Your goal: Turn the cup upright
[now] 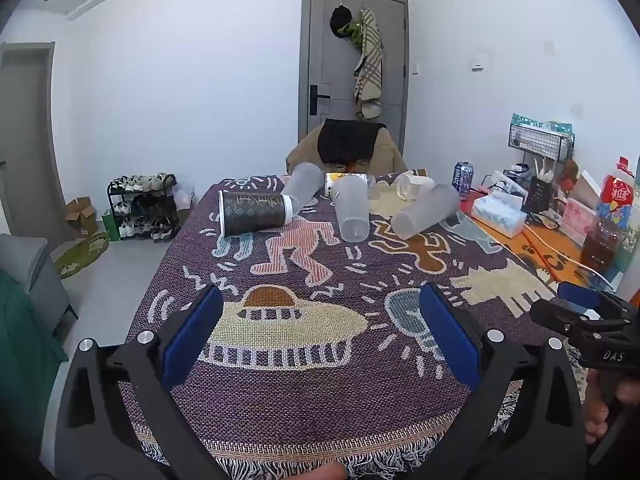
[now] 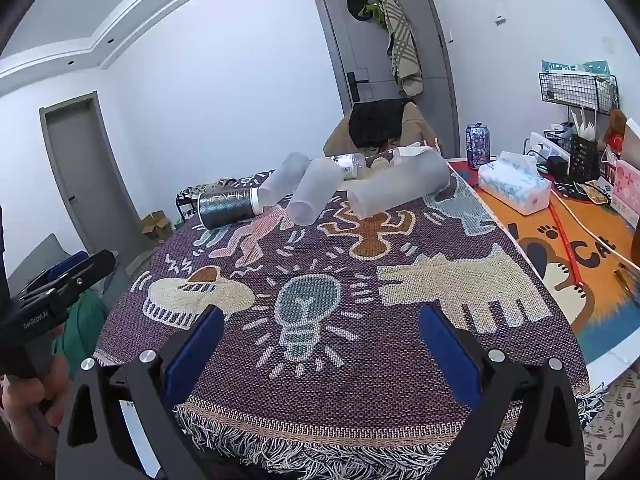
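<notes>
Several cups lie on their sides at the far end of the patterned table cloth (image 1: 320, 380). A dark patterned cup (image 1: 256, 212) (image 2: 228, 208) lies far left. Three frosted clear cups lie beside it: one behind (image 1: 304, 188) (image 2: 286, 178), one in the middle (image 1: 352, 208) (image 2: 314, 192), one at the right (image 1: 426, 210) (image 2: 396, 188). My left gripper (image 1: 320, 300) is open and empty over the near edge of the cloth. My right gripper (image 2: 320, 320) is open and empty, also near the front edge, well short of the cups.
More lying containers (image 1: 412, 184) sit behind the cups. A drink can (image 2: 477, 146), tissue box (image 2: 514, 188), wire rack (image 2: 580, 88) and clutter stand on the orange mat (image 2: 560, 240) at right. A chair (image 1: 348, 148) stands at the far end.
</notes>
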`<move>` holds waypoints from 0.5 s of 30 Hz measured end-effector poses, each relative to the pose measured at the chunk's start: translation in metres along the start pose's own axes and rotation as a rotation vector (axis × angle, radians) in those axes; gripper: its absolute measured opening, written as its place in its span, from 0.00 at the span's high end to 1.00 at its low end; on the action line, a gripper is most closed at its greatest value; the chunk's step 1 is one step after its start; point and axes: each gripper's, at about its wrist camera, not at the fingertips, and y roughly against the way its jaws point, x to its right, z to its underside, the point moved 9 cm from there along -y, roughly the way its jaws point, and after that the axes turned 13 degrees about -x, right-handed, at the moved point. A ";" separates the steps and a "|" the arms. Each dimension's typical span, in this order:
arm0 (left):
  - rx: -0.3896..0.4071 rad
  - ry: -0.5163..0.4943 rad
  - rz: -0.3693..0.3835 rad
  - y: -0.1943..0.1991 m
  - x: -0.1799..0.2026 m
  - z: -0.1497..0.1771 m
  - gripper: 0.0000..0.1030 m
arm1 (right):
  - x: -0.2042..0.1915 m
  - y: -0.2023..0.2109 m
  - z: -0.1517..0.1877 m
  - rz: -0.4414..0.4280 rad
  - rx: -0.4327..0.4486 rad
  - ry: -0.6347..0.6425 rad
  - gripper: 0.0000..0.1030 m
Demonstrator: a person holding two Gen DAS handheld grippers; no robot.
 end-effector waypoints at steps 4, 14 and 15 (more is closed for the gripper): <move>0.002 0.004 -0.003 0.001 -0.001 0.000 0.05 | -0.001 0.000 0.001 -0.002 -0.004 0.004 0.07; 0.004 -0.008 0.018 0.005 0.006 0.003 0.05 | 0.001 0.003 0.002 0.005 -0.003 0.002 0.07; 0.005 -0.009 0.019 0.006 0.007 0.004 0.05 | 0.001 0.002 0.001 0.007 -0.001 0.004 0.07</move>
